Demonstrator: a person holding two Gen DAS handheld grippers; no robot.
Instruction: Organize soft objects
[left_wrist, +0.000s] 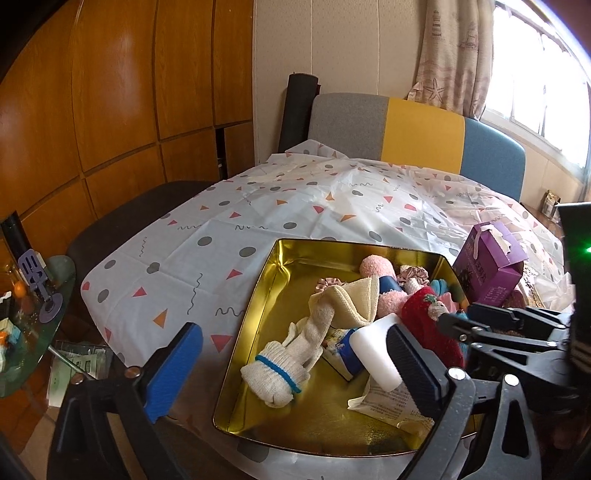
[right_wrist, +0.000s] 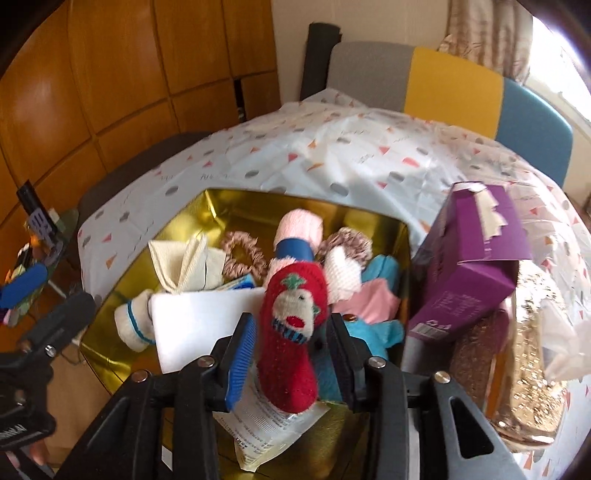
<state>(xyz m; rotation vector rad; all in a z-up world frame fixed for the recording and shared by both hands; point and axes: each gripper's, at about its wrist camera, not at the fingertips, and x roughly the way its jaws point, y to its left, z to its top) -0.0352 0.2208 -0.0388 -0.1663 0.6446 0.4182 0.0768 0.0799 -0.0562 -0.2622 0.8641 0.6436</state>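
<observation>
A gold tin tray (left_wrist: 258, 295) (right_wrist: 177, 218) on the table holds soft things: a white work glove with a blue band (left_wrist: 280, 373), a cream knit cloth (left_wrist: 354, 299), a pink fluffy roll (left_wrist: 373, 269), scrunchies (right_wrist: 242, 254) and a white sponge block (left_wrist: 373, 354) (right_wrist: 199, 325). My left gripper (left_wrist: 291, 369) is open above the tray's near left part, empty. My right gripper (right_wrist: 291, 350) has its jaws around a red knit sock with a face (right_wrist: 291, 332) (left_wrist: 424, 317) over the tray; the jaws look slightly apart from it.
A purple carton (left_wrist: 491, 266) (right_wrist: 469, 266) stands just right of the tray. A glittery gold item (right_wrist: 517, 369) lies at the near right. The patterned tablecloth (left_wrist: 229, 229) covers the table. A glass side table (left_wrist: 33, 325) with clutter stands left. A colour-block chair (left_wrist: 421, 133) is behind.
</observation>
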